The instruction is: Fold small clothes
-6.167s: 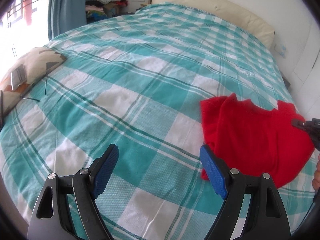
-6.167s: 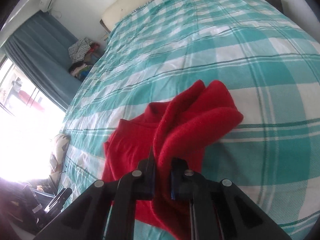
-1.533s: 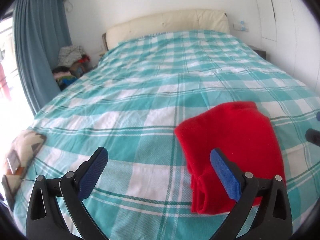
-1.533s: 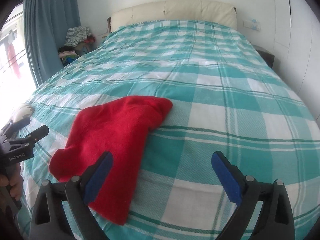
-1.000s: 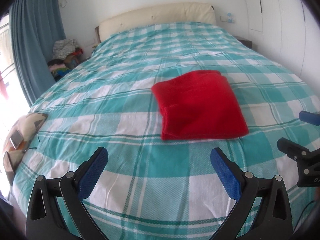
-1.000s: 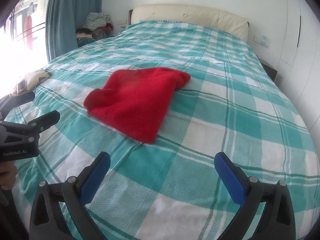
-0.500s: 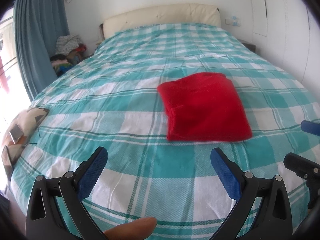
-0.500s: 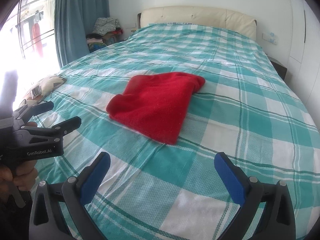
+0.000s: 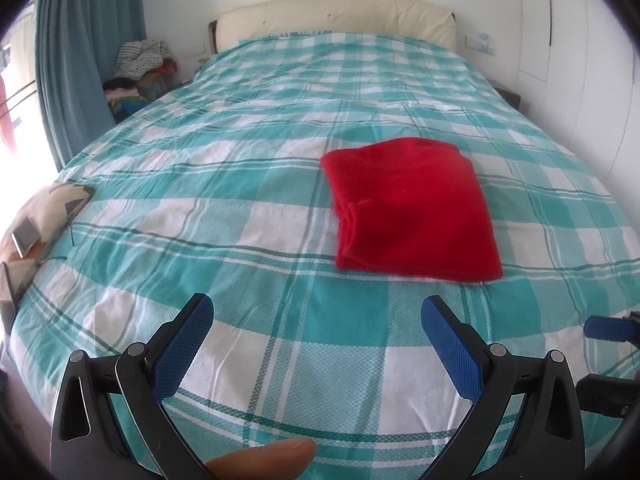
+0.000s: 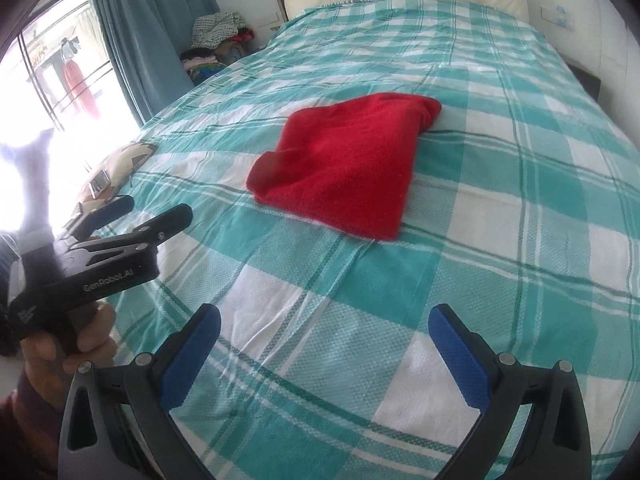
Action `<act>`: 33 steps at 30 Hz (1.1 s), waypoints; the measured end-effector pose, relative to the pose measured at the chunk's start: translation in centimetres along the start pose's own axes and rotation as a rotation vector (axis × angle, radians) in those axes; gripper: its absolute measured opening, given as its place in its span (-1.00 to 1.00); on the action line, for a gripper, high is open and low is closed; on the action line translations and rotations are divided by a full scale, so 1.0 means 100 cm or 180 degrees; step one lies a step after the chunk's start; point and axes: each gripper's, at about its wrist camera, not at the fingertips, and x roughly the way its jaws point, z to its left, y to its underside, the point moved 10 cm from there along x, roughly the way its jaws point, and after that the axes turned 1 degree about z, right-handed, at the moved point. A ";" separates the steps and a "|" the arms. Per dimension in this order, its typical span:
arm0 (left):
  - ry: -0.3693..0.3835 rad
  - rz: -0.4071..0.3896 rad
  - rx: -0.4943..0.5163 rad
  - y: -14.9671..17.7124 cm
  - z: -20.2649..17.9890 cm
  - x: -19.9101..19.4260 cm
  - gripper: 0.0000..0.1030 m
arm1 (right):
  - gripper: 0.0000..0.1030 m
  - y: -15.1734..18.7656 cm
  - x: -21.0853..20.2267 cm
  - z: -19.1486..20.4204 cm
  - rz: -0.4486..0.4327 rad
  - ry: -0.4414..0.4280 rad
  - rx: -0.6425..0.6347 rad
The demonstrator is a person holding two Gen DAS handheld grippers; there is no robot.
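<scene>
Red fleece garment [image 9: 412, 208] folded into a compact rectangle on teal plaid bedspread [image 9: 248, 184], well ahead of both tongs. Left gripper [image 9: 316, 344] wide open, empty. Right gripper [image 10: 324, 356] likewise spread, holding nothing. Fold judged done; best kept clear, no further tugging. No containers visible; clothes pile [image 10: 216, 40] far left ahead.

A teal-and-white checked bedspread [image 9: 248, 184] covers the bed below a cream headboard [image 9: 332, 14], with blue curtains [image 9: 76, 64], a heap of clothes [image 9: 138, 70] and a patterned cushion [image 9: 52, 208] at the left
</scene>
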 end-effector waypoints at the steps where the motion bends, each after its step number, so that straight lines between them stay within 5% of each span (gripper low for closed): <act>1: 0.0008 0.0008 -0.0006 0.000 -0.001 0.000 1.00 | 0.99 0.001 -0.004 0.002 -0.0014 -0.0120 0.0087; 2: 0.0001 0.0014 -0.0009 0.000 -0.001 0.001 1.00 | 0.99 -0.001 -0.009 0.000 -0.0105 -0.0019 0.0063; 5: -0.0080 0.0026 0.0017 0.000 -0.004 0.004 1.00 | 0.99 -0.016 -0.024 -0.017 -0.0555 0.0990 -0.0438; 7: -0.0100 0.0035 0.0044 0.002 -0.006 0.004 1.00 | 0.99 -0.020 -0.024 -0.028 -0.0601 0.1290 -0.0482; 10: -0.0111 0.0005 0.0094 0.002 -0.008 0.001 1.00 | 0.99 -0.020 -0.017 -0.034 -0.0558 0.1074 -0.0220; 17: -0.0129 -0.0055 0.0089 -0.001 -0.005 -0.005 1.00 | 0.99 -0.024 -0.020 -0.019 -0.0696 0.1267 -0.0523; 33: -0.0160 -0.0091 0.0097 -0.003 -0.002 -0.006 1.00 | 0.99 -0.027 -0.032 -0.024 -0.0816 0.1359 -0.0531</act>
